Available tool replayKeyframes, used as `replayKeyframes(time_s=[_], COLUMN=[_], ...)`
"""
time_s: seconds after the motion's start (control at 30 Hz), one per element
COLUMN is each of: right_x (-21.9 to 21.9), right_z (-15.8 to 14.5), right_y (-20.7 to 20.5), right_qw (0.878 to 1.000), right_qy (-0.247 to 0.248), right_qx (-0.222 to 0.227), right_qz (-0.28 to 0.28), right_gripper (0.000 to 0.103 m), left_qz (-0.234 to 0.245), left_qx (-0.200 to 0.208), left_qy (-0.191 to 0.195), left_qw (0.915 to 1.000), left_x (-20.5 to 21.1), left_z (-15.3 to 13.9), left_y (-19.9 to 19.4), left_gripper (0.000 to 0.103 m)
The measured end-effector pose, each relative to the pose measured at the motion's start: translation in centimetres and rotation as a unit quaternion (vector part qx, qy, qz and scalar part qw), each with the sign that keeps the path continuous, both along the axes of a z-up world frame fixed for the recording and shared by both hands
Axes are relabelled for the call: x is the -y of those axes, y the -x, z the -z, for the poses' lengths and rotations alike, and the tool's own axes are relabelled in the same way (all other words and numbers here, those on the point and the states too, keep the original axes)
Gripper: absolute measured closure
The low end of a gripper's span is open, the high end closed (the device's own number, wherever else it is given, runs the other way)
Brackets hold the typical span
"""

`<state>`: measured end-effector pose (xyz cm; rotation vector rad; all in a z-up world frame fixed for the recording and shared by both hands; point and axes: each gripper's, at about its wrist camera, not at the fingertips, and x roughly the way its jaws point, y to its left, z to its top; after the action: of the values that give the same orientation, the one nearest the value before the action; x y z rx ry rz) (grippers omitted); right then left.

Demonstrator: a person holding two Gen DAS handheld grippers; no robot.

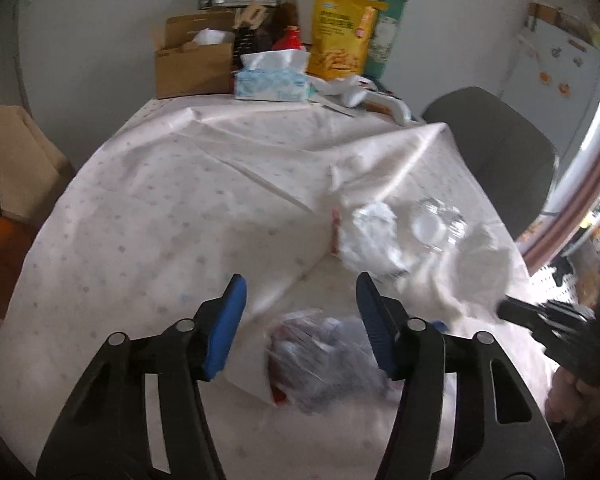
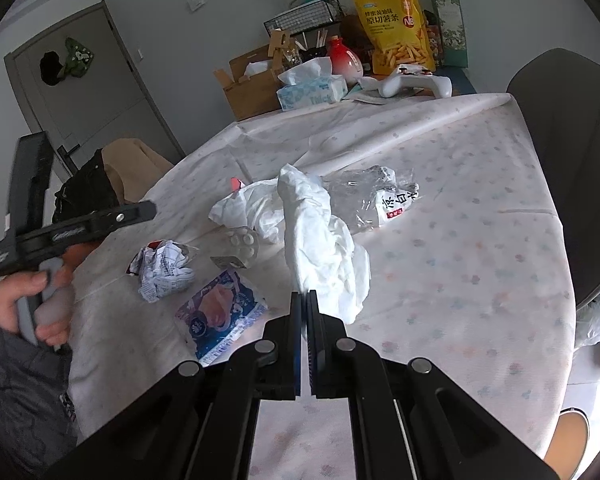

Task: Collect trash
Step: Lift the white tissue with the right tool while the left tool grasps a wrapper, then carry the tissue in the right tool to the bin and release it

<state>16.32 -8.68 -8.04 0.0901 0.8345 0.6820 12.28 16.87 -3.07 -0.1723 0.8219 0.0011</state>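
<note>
A crumpled printed wrapper [image 1: 320, 364] [image 2: 162, 270] lies on the dotted tablecloth [image 2: 460, 260], blurred in the left wrist view. My left gripper [image 1: 300, 316] hovers over it with its blue pads apart, neither pad touching it. My right gripper [image 2: 304, 296] is shut on the edge of a white plastic bag [image 2: 320, 240], which rises in a fold to the fingertips. A flat blue snack wrapper [image 2: 220, 320] lies just left of that gripper. A crushed clear bottle [image 2: 380, 200] with a white label sits behind the bag. The right gripper [image 1: 504, 307] enters the left wrist view from the right.
Along the table's far edge stand a cardboard box [image 2: 252, 88], a tissue box [image 2: 312, 92], a red vase [image 2: 344, 62], a yellow chip bag [image 2: 396, 28] and a white game controller [image 2: 416, 82]. A grey chair [image 2: 572, 160] is at the right. A person's hand [image 2: 32, 304] holds the left gripper.
</note>
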Motion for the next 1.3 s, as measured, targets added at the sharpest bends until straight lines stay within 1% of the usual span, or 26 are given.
replayKeyframes(time_s=[0.07, 0.13, 0.2, 0.27, 0.3, 0.33, 0.37, 0.4, 0.43, 0.5, 0.53, 0.57, 0.67, 0.7, 0.77, 0.83, 0.87, 1.0, 1.13, 1.3], right_x=[0.0, 0.2, 0.4, 0.8, 1.1, 1.4, 1.6, 1.9, 2.2, 2.8, 3.0, 3.2, 4.0, 4.3, 5.0, 5.6, 6.0, 8.0, 10.7, 14.5], right_z=[0.1, 0.0, -0.1, -0.4, -0.6, -0.8, -1.0, -1.2, -1.3, -1.5, -1.6, -1.7, -2.2, -2.3, -2.6, -2.9, -3.0, -3.3, -3.4, -3.3], right_y=[0.0, 0.1, 0.2, 0.4, 0.5, 0.6, 0.6, 0.7, 0.8, 0.9, 1.0, 1.1, 1.3, 1.4, 1.7, 1.8, 1.8, 2.2, 2.7, 3.1], right_qw=[1.0, 1.0, 1.0, 1.0, 1.0, 1.0, 1.0, 1.0, 1.0, 1.0, 0.999, 0.999, 0.999, 0.999, 0.999, 0.998, 0.998, 0.997, 0.996, 0.993], right_qy=[-0.001, -0.003, -0.005, -0.008, -0.009, -0.01, -0.011, -0.013, -0.015, -0.018, -0.02, -0.022, -0.027, -0.029, -0.032, -0.035, -0.036, -0.039, -0.037, -0.029], right_qx=[-0.001, -0.001, 0.0, 0.004, 0.006, 0.008, 0.009, 0.01, 0.012, 0.014, 0.014, 0.015, 0.019, 0.021, 0.024, 0.027, 0.028, 0.033, 0.037, 0.04], right_qz=[0.0, 0.001, 0.002, 0.005, 0.006, 0.008, 0.01, 0.012, 0.015, 0.019, 0.02, 0.022, 0.027, 0.029, 0.033, 0.038, 0.04, 0.054, 0.076, 0.108], right_gripper=[0.099, 0.099, 0.099, 0.099, 0.099, 0.099, 0.099, 0.099, 0.099, 0.099, 0.099, 0.099, 0.099, 0.099, 0.099, 0.099, 0.099, 0.099, 0.099, 0.099], left_qz=[0.015, 0.029, 0.034, 0.033, 0.029, 0.024, 0.018, 0.006, 0.002, -0.008, -0.011, -0.012, -0.014, -0.012, -0.007, 0.003, 0.004, 0.013, 0.026, 0.058], left_qx=[0.0, -0.006, -0.023, -0.038, -0.043, -0.043, -0.044, -0.042, -0.033, -0.013, -0.002, 0.013, 0.038, 0.047, 0.054, 0.059, 0.063, 0.069, 0.072, 0.074], left_qy=[0.002, -0.004, -0.034, -0.054, -0.07, -0.081, -0.081, -0.069, -0.066, -0.068, -0.061, -0.044, -0.014, 0.004, 0.017, 0.041, 0.046, 0.04, 0.037, 0.038], left_qw=[0.9999, 0.9996, 0.9986, 0.9973, 0.9962, 0.9955, 0.9956, 0.9967, 0.9972, 0.9976, 0.9981, 0.9989, 0.9991, 0.9988, 0.9984, 0.9974, 0.997, 0.9967, 0.9964, 0.9948], left_x=[1.0, 2.3, 3.5, 3.9, 4.1, 4.1, 3.9, 3.5, 3.3, 3.0, 2.9, 2.7, 2.4, 2.3, 2.4, 2.6, 2.9, 4.7, 7.1, 11.5], left_z=[0.0, 0.5, 1.6, 2.6, 3.0, 3.1, 3.1, 2.7, 2.2, 0.8, 0.0, -1.1, -3.0, -3.7, -4.4, -5.0, -5.3, -5.8, -5.8, -5.4], left_y=[0.4, 0.7, 0.6, 0.4, 0.3, 0.3, 0.2, 0.3, 0.5, 0.9, 1.2, 1.5, 2.1, 2.3, 2.4, 2.4, 2.5, 2.1, 1.1, -0.8], left_gripper=[0.046, 0.046, 0.045, 0.045, 0.048, 0.072, 0.082, 0.083, 0.085, 0.086, 0.086, 0.086, 0.086, 0.086, 0.086, 0.086, 0.086, 0.086, 0.086, 0.086])
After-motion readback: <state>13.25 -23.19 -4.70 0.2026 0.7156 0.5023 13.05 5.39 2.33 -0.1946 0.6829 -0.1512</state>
